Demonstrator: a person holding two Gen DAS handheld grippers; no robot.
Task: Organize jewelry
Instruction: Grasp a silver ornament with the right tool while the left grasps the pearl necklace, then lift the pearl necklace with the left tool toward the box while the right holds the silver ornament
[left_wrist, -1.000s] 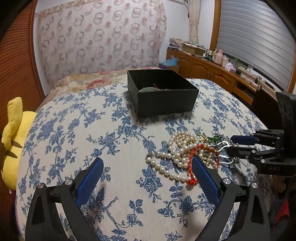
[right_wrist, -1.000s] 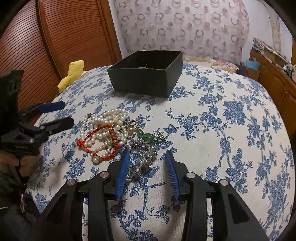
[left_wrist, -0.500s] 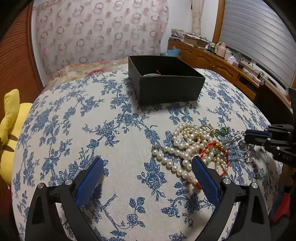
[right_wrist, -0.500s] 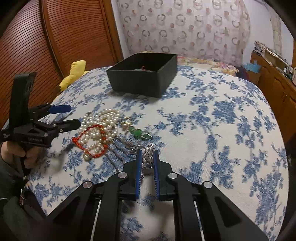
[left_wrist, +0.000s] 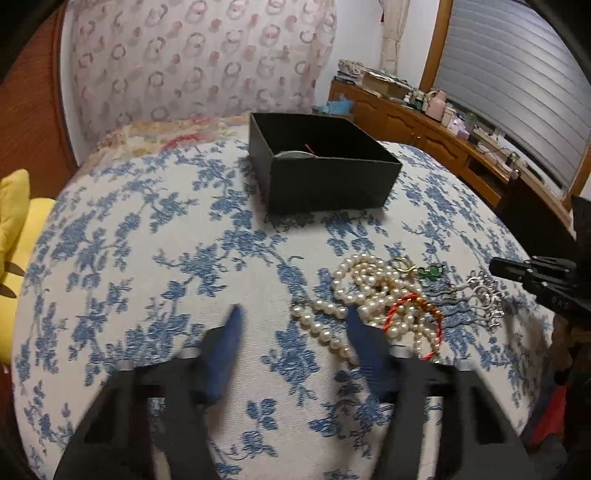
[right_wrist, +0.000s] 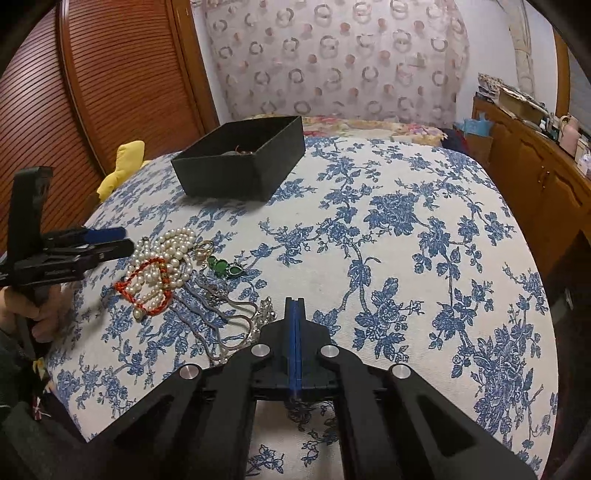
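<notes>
Though its lettering (left_wrist: 559, 303) blurs unreadably, right gripper (right_wrist: 294, 306) jaws just pressed together beside chain (right_wrist: 236, 314); left gripper (left_wrist: 293, 314) jaws narrowing, half-spread, empty.

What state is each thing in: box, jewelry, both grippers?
Black square cardboard box: open, lidless, items inside.
White pearl necklace: heaped on blue-flowered bedspread, tangled with red cord bracelet.
Silver chain necklace: loose on bedspread beside right gripper.
Left gripper: open, jaws just been closing, pearl strand end between.
Right gripper: shut; grip on chain unclear.

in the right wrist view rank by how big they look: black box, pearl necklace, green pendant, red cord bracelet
1. black box
2. pearl necklace, bunched up
3. red cord bracelet, close to the pearls in spread, so unsure
4. green pendant
</notes>
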